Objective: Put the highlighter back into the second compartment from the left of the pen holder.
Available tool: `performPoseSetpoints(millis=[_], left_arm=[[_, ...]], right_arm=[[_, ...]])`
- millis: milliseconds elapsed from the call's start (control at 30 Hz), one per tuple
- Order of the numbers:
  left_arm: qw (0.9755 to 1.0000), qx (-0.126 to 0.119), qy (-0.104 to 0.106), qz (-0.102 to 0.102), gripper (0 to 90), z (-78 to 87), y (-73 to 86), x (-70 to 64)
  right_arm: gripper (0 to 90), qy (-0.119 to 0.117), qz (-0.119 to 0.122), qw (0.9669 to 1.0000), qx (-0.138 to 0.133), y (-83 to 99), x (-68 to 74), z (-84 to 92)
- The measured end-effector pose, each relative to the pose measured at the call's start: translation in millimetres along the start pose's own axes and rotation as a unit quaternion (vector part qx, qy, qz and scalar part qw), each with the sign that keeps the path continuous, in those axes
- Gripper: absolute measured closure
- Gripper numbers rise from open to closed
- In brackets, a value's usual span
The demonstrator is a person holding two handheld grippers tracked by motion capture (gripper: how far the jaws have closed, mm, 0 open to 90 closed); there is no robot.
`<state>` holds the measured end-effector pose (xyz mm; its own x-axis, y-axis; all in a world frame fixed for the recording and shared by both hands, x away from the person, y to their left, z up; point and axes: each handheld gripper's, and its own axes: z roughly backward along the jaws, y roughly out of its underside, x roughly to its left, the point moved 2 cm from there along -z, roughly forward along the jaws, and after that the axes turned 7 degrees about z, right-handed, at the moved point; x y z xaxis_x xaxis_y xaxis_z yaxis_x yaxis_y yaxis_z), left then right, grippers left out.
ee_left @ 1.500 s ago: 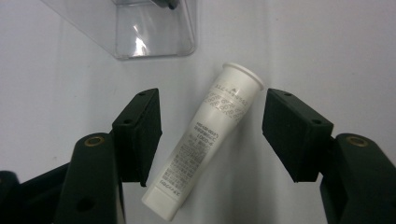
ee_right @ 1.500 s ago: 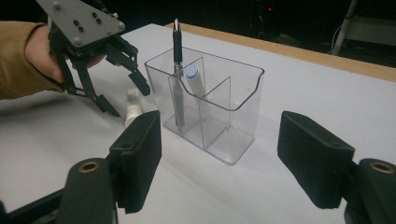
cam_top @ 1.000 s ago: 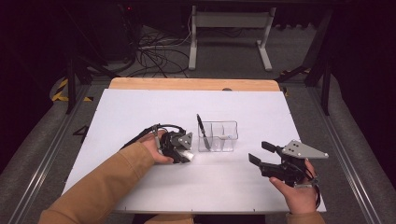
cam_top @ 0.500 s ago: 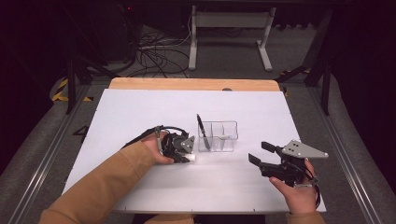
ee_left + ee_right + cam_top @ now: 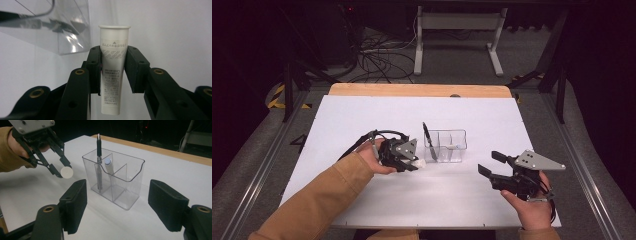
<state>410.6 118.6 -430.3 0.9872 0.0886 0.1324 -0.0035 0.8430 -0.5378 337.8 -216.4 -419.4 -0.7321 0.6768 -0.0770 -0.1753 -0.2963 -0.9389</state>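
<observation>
White paper covers the surface (image 5: pixel 362 120), and a strip of bare wood shows along its far edge. Near the middle stands a clear plastic organizer (image 5: pixel 446 146) with inner walls that divide it into compartments. A dark pen (image 5: pixel 99 162) stands upright in one end compartment, and its tip rises above the rim. In the next compartment a small white tube with a pale round cap (image 5: pixel 108 165) leans against the divider. The left gripper (image 5: pixel 416 163) is held low over the surface, just beside the left end of the organizer, and its jaws are closed on a white tube (image 5: pixel 113 72). In the left gripper view, the two black pads (image 5: pixel 134 68) press on the sides of this tube near its wide crimped end, which sticks out beyond the jaws, and small grey print runs along its body. A corner of the organizer shows just beside it at the upper left. In the right gripper view, the round end of the white tube faces the camera between the jaws of the left gripper. The right gripper (image 5: pixel 492 165) is held above the surface to the right of the organizer, well apart from it, with its jaws wide open and nothing between them. An orange-brown sleeve (image 5: pixel 312 202) covers the left forearm.
</observation>
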Motion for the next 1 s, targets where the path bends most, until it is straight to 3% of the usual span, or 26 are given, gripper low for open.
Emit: performPoseSetpoints(millis=[167, 267, 333, 533, 700, 800, 900, 1000], left_arm=[[0.9982, -0.056, 0.002, 0.019, 67.9, 13.0, -2.9, -5.7], [0.9946, -0.097, 0.005, 0.037, 67.8, 19.7, -2.5, -9.2], [0.9906, -0.126, 0.009, 0.052, 67.9, 22.7, -1.4, -11.8], [0.9760, -0.198, 0.015, 0.090, 67.8, 25.0, 5.4, -19.9], [0.9627, -0.243, 0.020, 0.118, 67.8, 22.3, 12.2, -26.8], [0.9530, -0.271, 0.022, 0.134, 67.8, 19.6, 15.4, -31.3], [0.9462, -0.289, 0.016, 0.144, 67.8, 15.7, 18.0, -35.3], [0.9351, -0.317, 0.014, 0.159, 67.8, 12.3, 19.8, -38.1]], right_arm=[[32.3, -0.003, 0.001, 1.0000, -0.008, -3.6, 2.3, 1.2], [32.5, -0.005, 0.004, 0.9999, -0.009, -6.1, 4.7, 1.3], [32.7, -0.009, 0.007, 0.9999, -0.012, -8.1, 6.4, 1.0], [33.0, -0.022, 0.016, 0.9995, -0.015, -13.5, 13.0, -1.8], [33.0, -0.034, 0.021, 0.9991, -0.016, -16.7, 19.5, -6.9], [33.1, -0.040, 0.023, 0.9988, -0.016, -18.4, 22.9, -9.3], [33.1, -0.046, 0.024, 0.9985, -0.017, -19.7, 25.1, -10.3], [33.2, -0.050, 0.025, 0.9983, -0.019, -21.0, 27.3, -11.2]])
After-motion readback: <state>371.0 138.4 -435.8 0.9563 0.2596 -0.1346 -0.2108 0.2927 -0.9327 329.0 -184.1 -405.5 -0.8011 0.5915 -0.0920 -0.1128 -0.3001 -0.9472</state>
